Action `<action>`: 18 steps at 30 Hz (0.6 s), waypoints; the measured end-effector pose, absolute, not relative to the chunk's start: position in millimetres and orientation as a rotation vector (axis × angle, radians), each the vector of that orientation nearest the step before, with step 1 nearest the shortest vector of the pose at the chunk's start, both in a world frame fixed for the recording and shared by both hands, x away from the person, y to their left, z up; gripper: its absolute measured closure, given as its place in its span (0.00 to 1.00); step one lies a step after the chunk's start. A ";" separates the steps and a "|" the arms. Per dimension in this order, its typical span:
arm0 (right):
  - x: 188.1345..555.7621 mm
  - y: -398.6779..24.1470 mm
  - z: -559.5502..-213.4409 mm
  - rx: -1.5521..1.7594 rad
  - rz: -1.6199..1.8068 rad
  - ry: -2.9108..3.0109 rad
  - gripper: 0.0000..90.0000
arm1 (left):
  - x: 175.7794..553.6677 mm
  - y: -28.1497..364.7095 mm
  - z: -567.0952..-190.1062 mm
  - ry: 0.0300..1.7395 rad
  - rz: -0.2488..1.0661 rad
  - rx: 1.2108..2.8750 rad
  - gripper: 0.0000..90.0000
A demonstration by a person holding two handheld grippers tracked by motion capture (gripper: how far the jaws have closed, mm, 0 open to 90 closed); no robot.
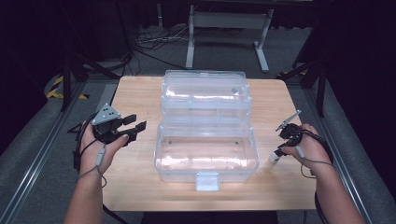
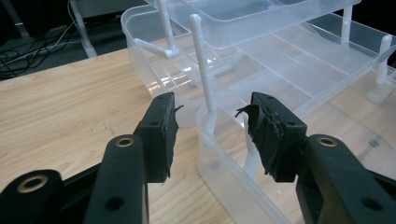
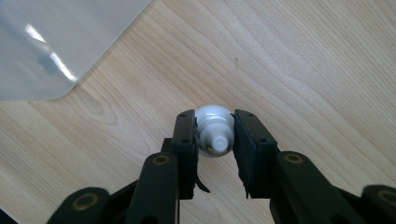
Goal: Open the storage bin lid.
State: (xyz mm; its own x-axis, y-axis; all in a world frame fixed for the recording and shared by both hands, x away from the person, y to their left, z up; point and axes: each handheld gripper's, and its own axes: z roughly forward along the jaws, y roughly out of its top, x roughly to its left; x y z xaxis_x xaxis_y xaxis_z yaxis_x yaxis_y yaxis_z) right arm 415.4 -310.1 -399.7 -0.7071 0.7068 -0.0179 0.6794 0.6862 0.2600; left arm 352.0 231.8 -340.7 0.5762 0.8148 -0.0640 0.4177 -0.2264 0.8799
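Note:
A clear plastic tiered toolbox [image 1: 161, 154] stands open in the middle of the wooden table [image 1: 135, 95], its upper trays swung back. My left gripper [image 1: 137, 122] hovers just left of the box, open and holding nothing. In the left gripper view the left gripper [image 2: 212, 103] faces the box's near corner [image 2: 224, 177] and a white hinge strut [image 2: 203, 70]. Right of the box, my right gripper [image 1: 277, 154] points down at the table, shut on a small white bottle [image 1: 274, 158]. In the right gripper view both pads of the right gripper [image 3: 215, 117] press the bottle [image 3: 214, 136].
A white latch [image 1: 207, 181] sticks out from the box's front wall near the table's front edge. Bare wood lies on both sides of the box. Behind the table are a white frame's legs [image 1: 190, 44] and cables on the floor.

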 end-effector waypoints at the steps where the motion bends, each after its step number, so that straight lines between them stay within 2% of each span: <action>1: 415.7 -309.8 -399.4 1.145 0.359 2.777 0.79 | 352.1 231.8 -340.7 1.001 0.516 1.848 0.58; 18: 415.5 -297.8 -357.4 1.008 0.348 2.833 0.79 | 350.7 234.9 -339.0 1.002 0.519 1.842 0.58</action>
